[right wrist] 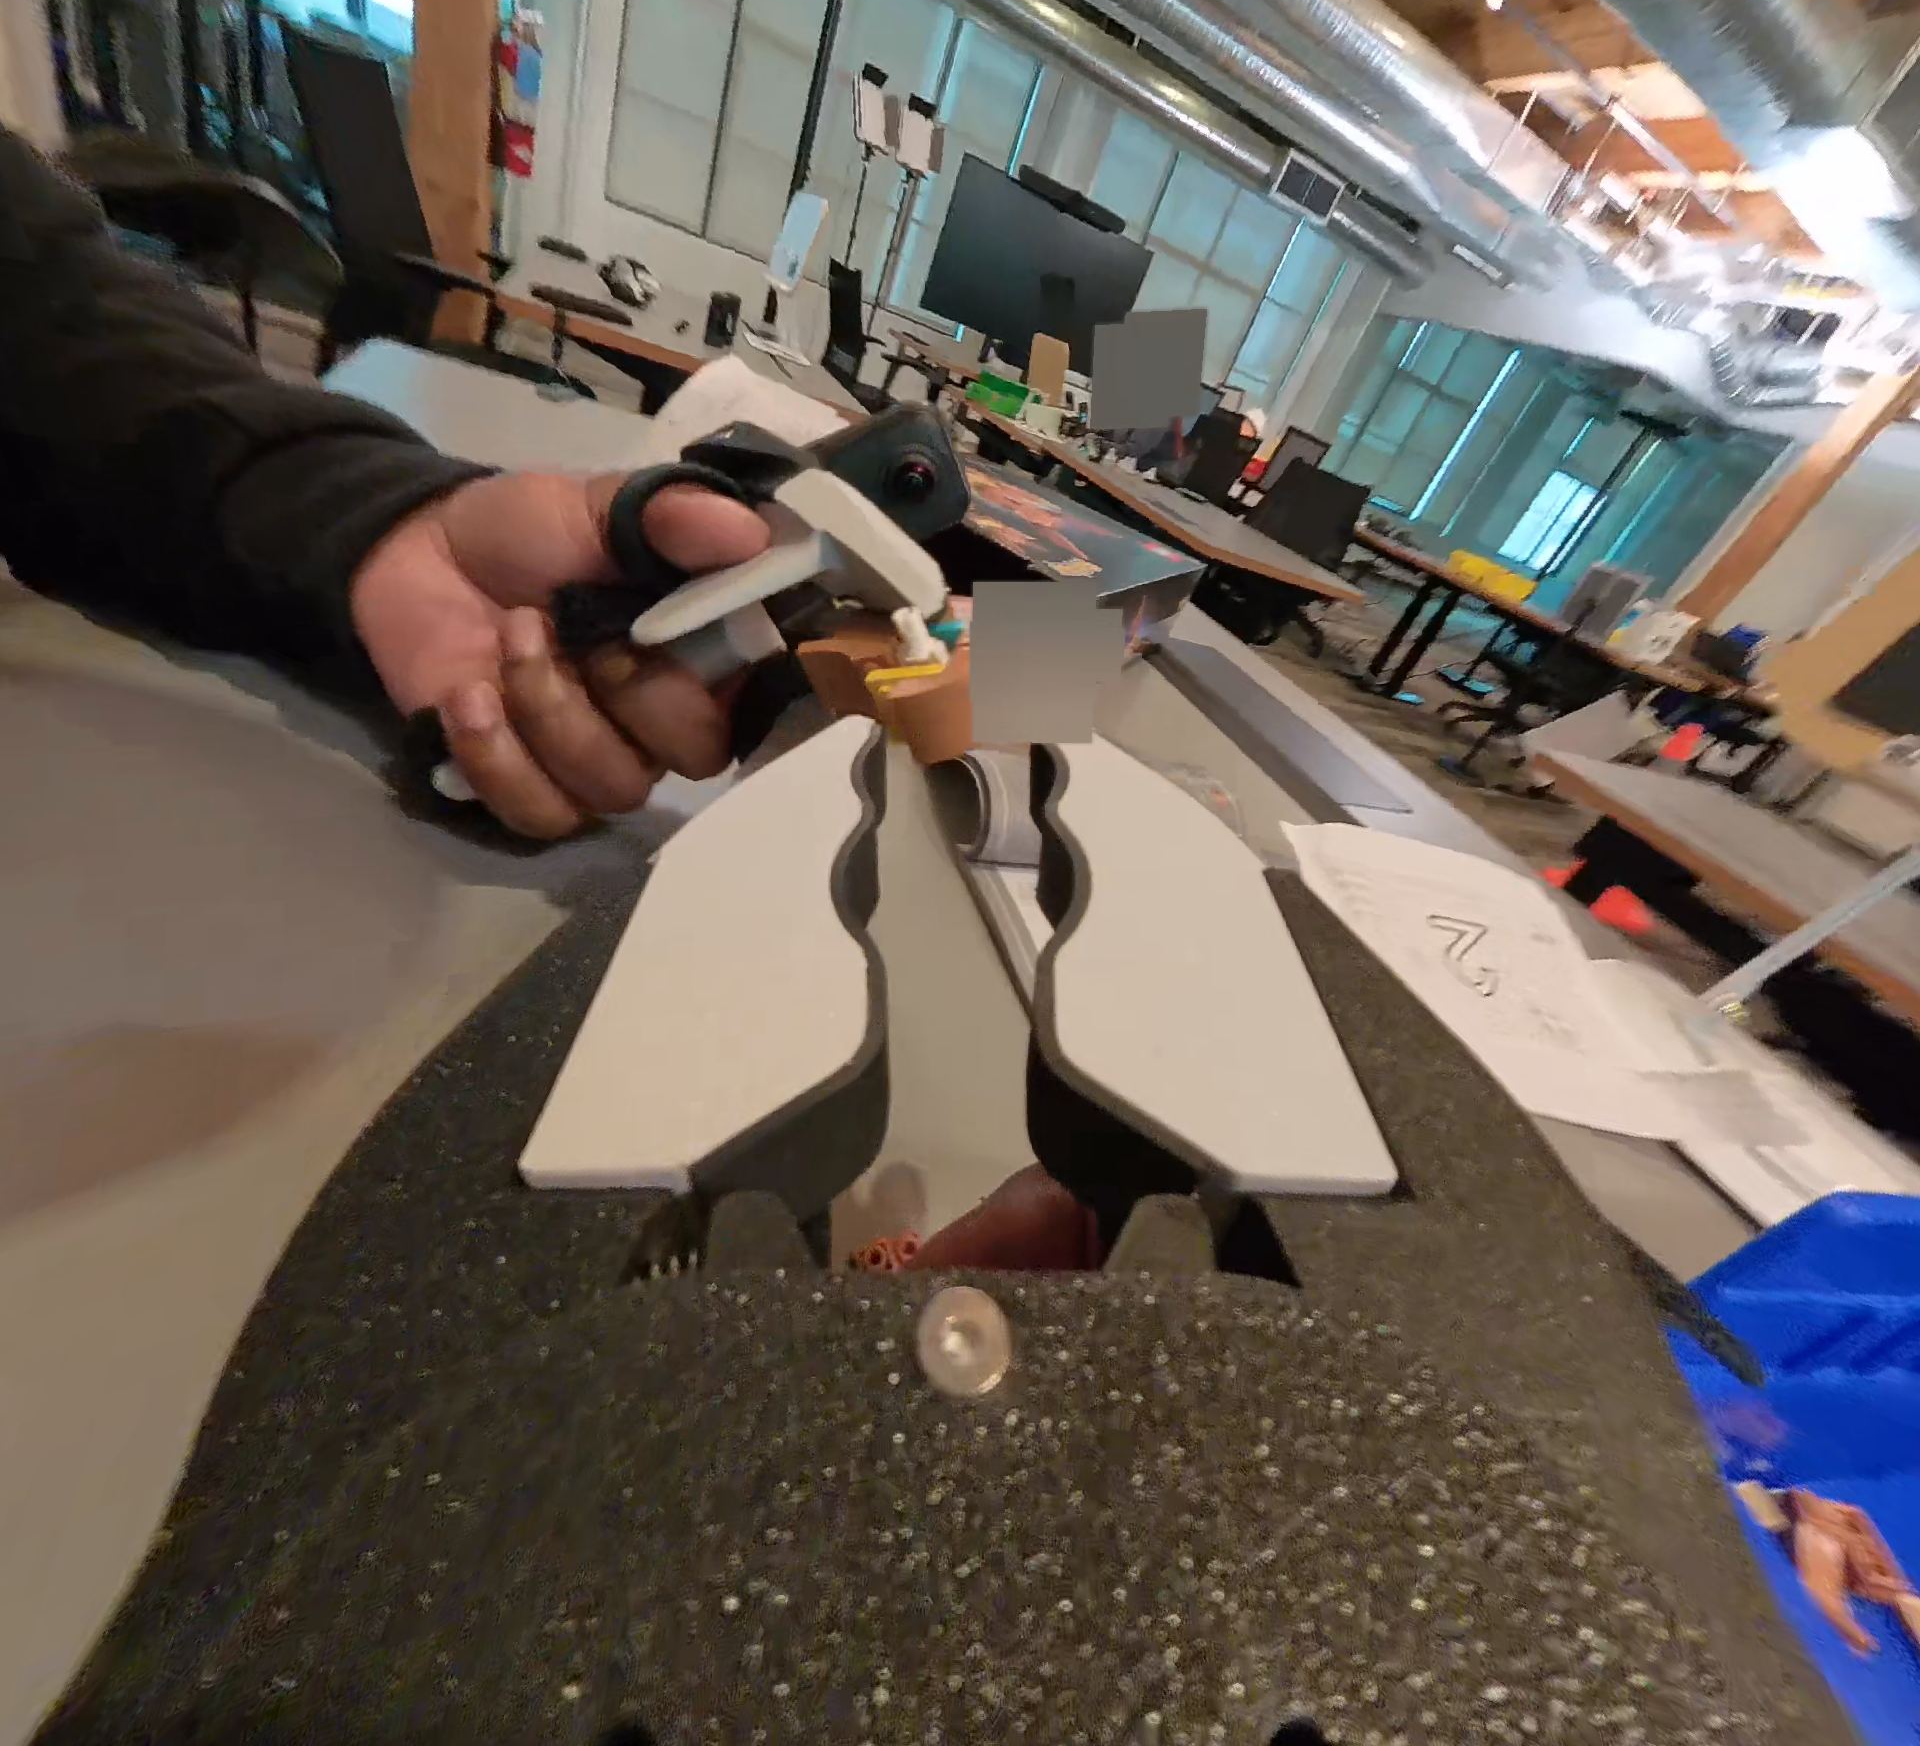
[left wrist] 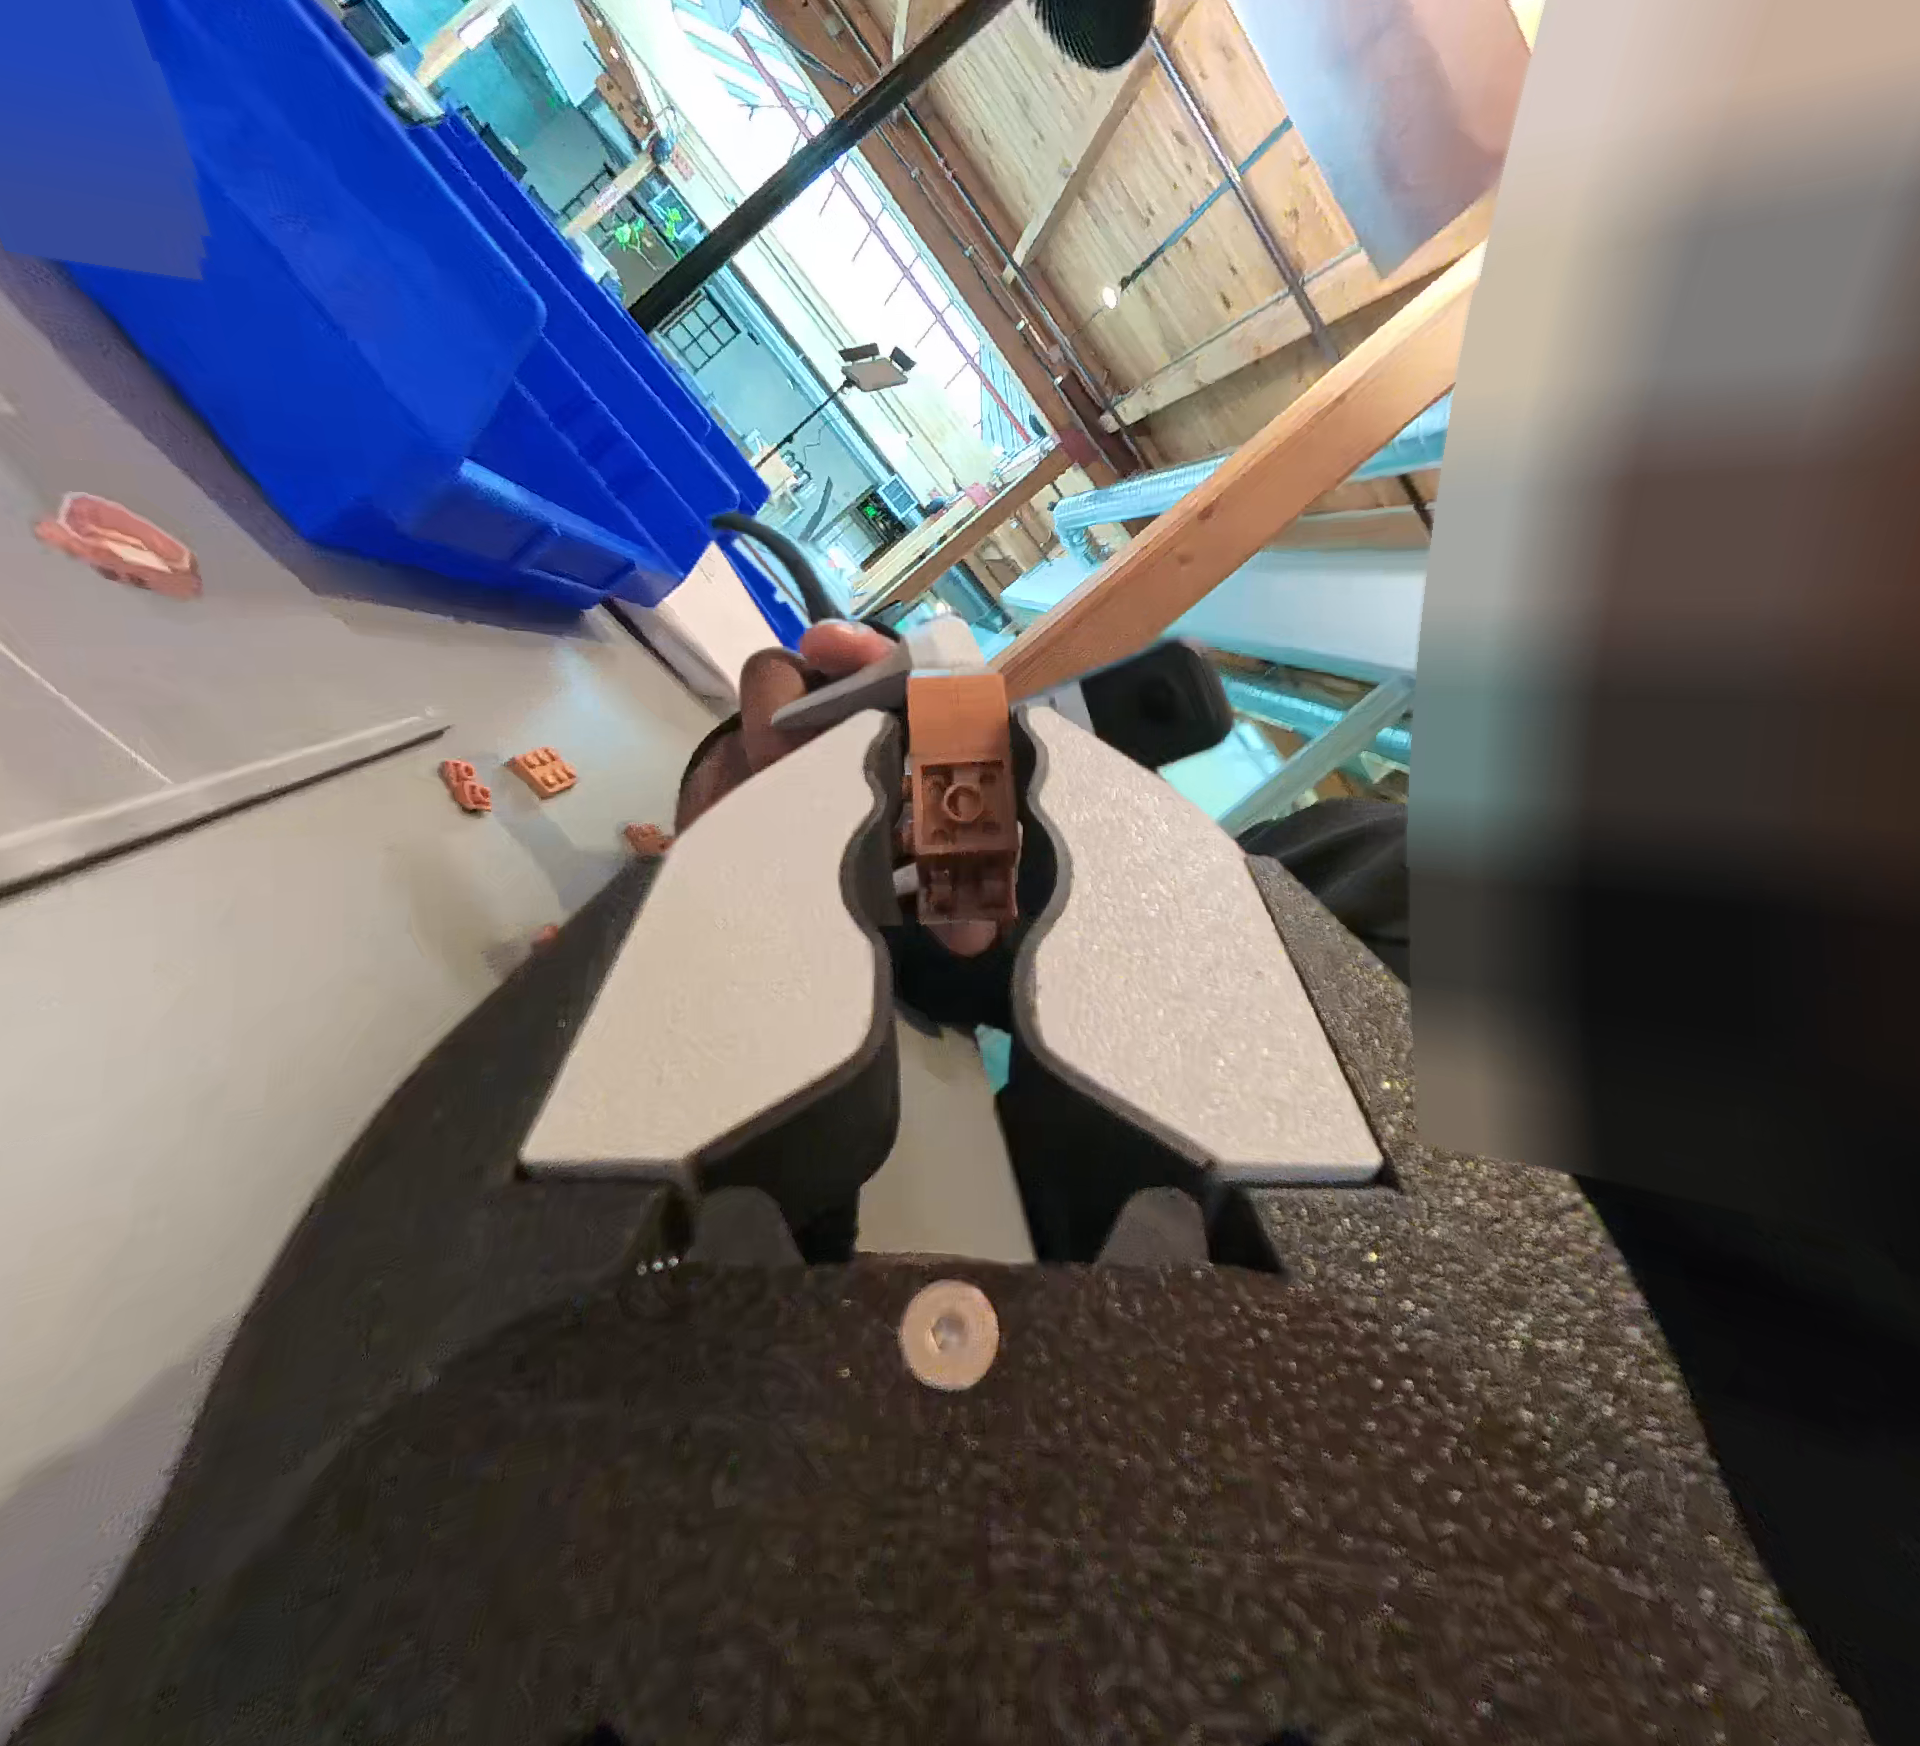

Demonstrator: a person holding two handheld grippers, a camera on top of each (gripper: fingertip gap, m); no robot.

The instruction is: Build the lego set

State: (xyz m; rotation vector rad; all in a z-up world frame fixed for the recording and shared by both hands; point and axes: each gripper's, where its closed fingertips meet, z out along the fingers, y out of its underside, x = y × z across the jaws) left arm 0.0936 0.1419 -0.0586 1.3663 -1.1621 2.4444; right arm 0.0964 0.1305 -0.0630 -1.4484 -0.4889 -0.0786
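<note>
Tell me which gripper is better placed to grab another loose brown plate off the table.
Right, probably. The right gripper is open with nothing between its fingers, while the left gripper is clamped on the brown brick assembly. The loose plates lie on the table.

Brick piece [right wrist: 914, 699] partly behind mosaic

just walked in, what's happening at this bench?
A person holds a gripper in each hand above a grey table. The left gripper has its jaws closed on a small brown brick assembly. The right gripper is open and holds nothing, just short of that assembly. Loose brown pieces lie on the table beside blue bins.
</note>
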